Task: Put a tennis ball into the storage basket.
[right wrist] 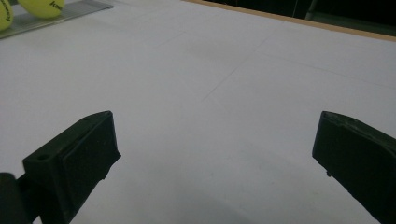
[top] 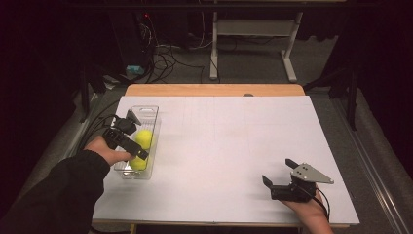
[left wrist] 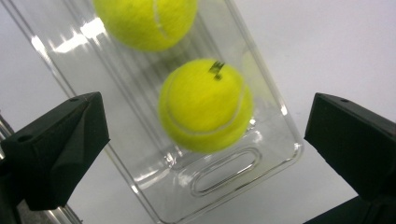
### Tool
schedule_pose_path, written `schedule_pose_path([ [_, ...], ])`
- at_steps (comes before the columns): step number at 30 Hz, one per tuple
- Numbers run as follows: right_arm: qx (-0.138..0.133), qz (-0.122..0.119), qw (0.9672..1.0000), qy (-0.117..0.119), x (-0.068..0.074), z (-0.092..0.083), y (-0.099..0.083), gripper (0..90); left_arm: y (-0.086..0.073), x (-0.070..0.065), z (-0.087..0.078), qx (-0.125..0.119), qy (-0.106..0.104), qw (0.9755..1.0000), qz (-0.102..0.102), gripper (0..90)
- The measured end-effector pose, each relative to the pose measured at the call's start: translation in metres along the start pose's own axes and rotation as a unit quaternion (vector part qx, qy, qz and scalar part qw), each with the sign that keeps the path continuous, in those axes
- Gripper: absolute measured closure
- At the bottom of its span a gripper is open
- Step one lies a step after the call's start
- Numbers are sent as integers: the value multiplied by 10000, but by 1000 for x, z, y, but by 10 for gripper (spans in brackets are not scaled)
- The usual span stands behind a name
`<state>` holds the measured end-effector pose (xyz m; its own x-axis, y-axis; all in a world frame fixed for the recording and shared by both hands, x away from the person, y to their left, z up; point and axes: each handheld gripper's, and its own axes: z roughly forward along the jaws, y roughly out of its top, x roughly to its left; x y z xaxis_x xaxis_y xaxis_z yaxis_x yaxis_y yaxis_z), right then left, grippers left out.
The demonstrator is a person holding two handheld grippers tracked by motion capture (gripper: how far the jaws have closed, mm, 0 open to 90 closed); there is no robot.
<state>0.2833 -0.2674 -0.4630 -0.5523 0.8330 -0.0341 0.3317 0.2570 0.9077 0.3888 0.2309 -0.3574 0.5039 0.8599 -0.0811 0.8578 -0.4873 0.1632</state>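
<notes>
Clear plastic tray (top: 155,113) at the table's left edge, on the white sheet (top: 229,146); two yellow tennis balls inside. Nearer tennis ball (left wrist: 205,105) by the handle-slot end; farther tennis ball (left wrist: 147,21) just beyond it, a small gap between. Left gripper (left wrist: 205,154) over the tray's near end, jaws wide apart, nearer ball below and between them, untouched. Right gripper (top: 280,174) resting on the sheet's right side, well apart from the tray, jaws spread, nothing held.
</notes>
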Motion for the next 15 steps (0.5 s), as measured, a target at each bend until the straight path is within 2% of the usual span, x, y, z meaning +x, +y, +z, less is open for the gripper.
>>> schedule_pose_path([
  [3,-3,-1,10000,-6,0,-1,0,1,3,-11,0,-80,-45,9998,161,5],
  [6,-7,18,10000,-7,-1,0,0,1,9,-29,2,-165,-60,9991,393,5],
  [9,-8,21,10000,-11,-1,-1,0,1,15,-44,4,-339,-194,9975,587,5],
  [11,-23,16,10000,-13,-2,-2,0,1,18,-56,6,-539,-259,9954,744,5],
  [12,-24,32,10000,-22,-1,-2,0,1,20,-64,8,-680,-302,9936,847,5],
  [15,-32,21,10000,-9,-1,-3,1,1,23,-79,16,-935,-232,9894,1086,5],
])
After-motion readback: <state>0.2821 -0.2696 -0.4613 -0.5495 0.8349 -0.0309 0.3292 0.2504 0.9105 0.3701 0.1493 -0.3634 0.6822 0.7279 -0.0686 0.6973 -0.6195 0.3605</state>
